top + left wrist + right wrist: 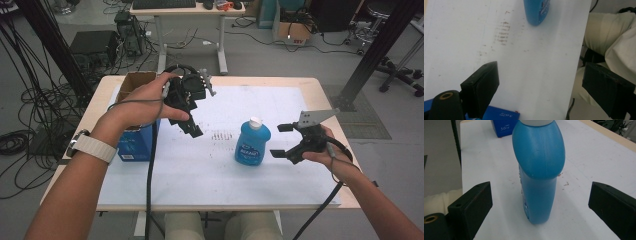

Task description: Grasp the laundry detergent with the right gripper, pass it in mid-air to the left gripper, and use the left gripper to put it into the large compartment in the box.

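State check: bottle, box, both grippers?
blue bottle: upright on the white mat, white cap on, not gripped
blue box: standing at the mat's left edge, top flaps open
left gripper: open, empty, held above the mat
right gripper: open, empty, fingers pointing at the bottle, apart from it

One blue bottle (pixel 252 143) with a white cap stands right of centre in the high view; one blue box (pixel 139 142) sits at centre left, with one brown cardboard box (pixel 135 80) just above it; two grippers, the left gripper (pixel 192 125) and the right gripper (pixel 281 140), each with two black jaws; one table (pixel 310 86) carries them; one white wristwatch (pixel 92 147) at lower left.
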The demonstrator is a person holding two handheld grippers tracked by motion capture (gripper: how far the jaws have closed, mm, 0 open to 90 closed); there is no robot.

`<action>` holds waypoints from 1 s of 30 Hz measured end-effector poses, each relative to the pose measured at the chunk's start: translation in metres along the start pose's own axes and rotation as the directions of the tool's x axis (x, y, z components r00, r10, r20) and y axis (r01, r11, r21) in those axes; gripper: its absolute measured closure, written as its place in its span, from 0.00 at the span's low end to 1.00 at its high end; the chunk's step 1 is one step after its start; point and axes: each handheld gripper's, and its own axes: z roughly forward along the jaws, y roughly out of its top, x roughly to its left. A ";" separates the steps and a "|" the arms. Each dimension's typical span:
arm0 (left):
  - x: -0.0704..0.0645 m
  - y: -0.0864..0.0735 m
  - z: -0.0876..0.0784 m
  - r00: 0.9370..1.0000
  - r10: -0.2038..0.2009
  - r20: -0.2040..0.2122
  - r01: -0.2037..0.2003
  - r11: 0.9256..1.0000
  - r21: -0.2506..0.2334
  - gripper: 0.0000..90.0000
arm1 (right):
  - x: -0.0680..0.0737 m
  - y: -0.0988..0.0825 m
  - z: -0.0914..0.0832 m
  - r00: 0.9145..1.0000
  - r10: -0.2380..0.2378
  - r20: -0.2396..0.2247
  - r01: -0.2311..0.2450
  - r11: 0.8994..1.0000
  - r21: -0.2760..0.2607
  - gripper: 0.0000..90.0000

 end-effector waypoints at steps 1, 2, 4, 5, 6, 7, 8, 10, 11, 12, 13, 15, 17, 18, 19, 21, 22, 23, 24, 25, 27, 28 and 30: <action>0.000 0.000 0.000 1.000 -0.001 0.000 0.001 1.000 0.000 0.16 | 0.000 0.000 0.000 1.000 -0.002 0.001 0.002 1.000 -0.001 0.06; 0.000 0.000 0.001 1.000 0.000 0.000 0.000 1.000 0.001 0.16 | -0.001 -0.001 0.000 1.000 -0.003 0.001 0.003 1.000 -0.001 0.06; 0.001 0.000 0.001 1.000 -0.001 0.002 0.001 1.000 0.000 0.16 | -0.001 -0.001 0.001 1.000 -0.002 0.000 0.002 1.000 -0.002 0.06; 0.001 0.000 0.001 1.000 -0.001 0.002 0.001 1.000 0.000 0.16 | -0.001 -0.002 0.001 1.000 -0.004 0.000 0.004 1.000 -0.001 0.06; 0.001 0.000 0.001 1.000 -0.002 0.002 0.002 1.000 0.001 0.16 | -0.002 -0.003 0.002 1.000 -0.005 0.000 0.005 1.000 -0.001 0.06; 0.002 0.000 0.002 1.000 -0.003 0.003 0.003 1.000 0.000 0.16 | -0.002 -0.003 0.002 1.000 -0.005 -0.001 0.005 1.000 -0.001 0.06; 0.002 -0.001 0.002 1.000 -0.006 0.002 0.006 1.000 0.004 0.16 | -0.002 -0.004 0.003 1.000 -0.005 0.000 0.005 1.000 0.000 0.06; 0.002 -0.001 0.002 1.000 -0.006 0.003 0.006 1.000 0.002 0.16 | -0.002 -0.005 0.004 1.000 -0.005 -0.001 0.005 1.000 -0.001 0.06; 0.002 -0.001 0.002 1.000 -0.006 0.003 0.006 1.000 0.002 0.16 | -0.002 -0.005 0.004 1.000 -0.005 -0.001 0.005 1.000 -0.001 0.06; 0.002 -0.001 0.002 1.000 -0.006 0.003 0.006 1.000 0.002 0.16 | -0.003 -0.007 0.005 1.000 -0.004 0.000 0.004 1.000 -0.008 0.06; 0.002 -0.001 0.002 1.000 -0.007 0.003 0.007 1.000 0.002 0.16 | -0.003 -0.007 0.005 1.000 -0.004 0.001 0.004 1.000 -0.012 0.06; 0.003 -0.001 0.002 1.000 -0.007 0.003 0.007 1.000 -0.001 0.16 | -0.004 -0.009 0.006 1.000 0.000 0.005 0.000 1.000 -0.012 0.06; 0.003 -0.001 0.002 1.000 -0.008 0.003 0.008 1.000 -0.002 0.16 | -0.005 -0.011 0.008 1.000 -0.002 0.003 0.002 1.000 -0.021 0.06; 0.003 -0.001 0.002 1.000 -0.009 0.003 0.009 1.000 -0.001 0.16 | -0.005 -0.012 0.009 1.000 -0.002 0.001 0.002 1.000 -0.025 0.06; 0.003 -0.001 0.002 1.000 -0.012 0.003 0.012 1.000 0.001 0.16 | -0.005 -0.013 0.010 1.000 -0.002 0.002 0.002 1.000 -0.025 0.06; 0.003 -0.001 0.002 1.000 -0.012 0.003 0.012 1.000 0.002 0.16 | -0.005 -0.014 0.012 1.000 -0.003 0.000 0.003 1.000 -0.029 0.06; 0.004 -0.002 0.002 1.000 -0.013 0.003 0.013 1.000 0.001 0.16 | -0.005 -0.014 0.012 1.000 -0.004 0.001 0.004 1.000 -0.029 0.06; 0.004 -0.002 0.002 1.000 -0.013 0.003 0.013 1.000 0.001 0.16 | -0.005 -0.015 0.013 1.000 -0.008 0.003 0.008 0.999 -0.035 0.06; 0.004 -0.002 0.002 1.000 -0.013 0.002 0.013 1.000 -0.001 0.16 | -0.005 -0.015 0.013 1.000 -0.009 0.003 0.009 0.999 -0.038 0.06; 0.004 -0.002 0.002 1.000 -0.013 0.002 0.013 1.000 -0.002 0.16 | -0.005 -0.015 0.014 1.000 -0.009 0.002 0.009 0.999 -0.041 0.06; 0.004 -0.002 0.002 1.000 -0.015 0.002 0.015 1.000 0.000 0.16 | -0.005 -0.015 0.015 1.000 -0.013 0.005 0.013 0.999 -0.046 0.06; 0.004 -0.002 0.002 1.000 -0.016 0.002 0.016 1.000 0.000 0.16 | -0.005 -0.015 0.015 1.000 -0.013 0.006 0.013 0.999 -0.047 0.06; 0.004 -0.002 0.002 1.000 -0.015 0.002 0.015 1.000 0.001 0.16 | -0.005 -0.016 0.016 1.000 -0.012 0.006 0.012 0.999 -0.052 0.06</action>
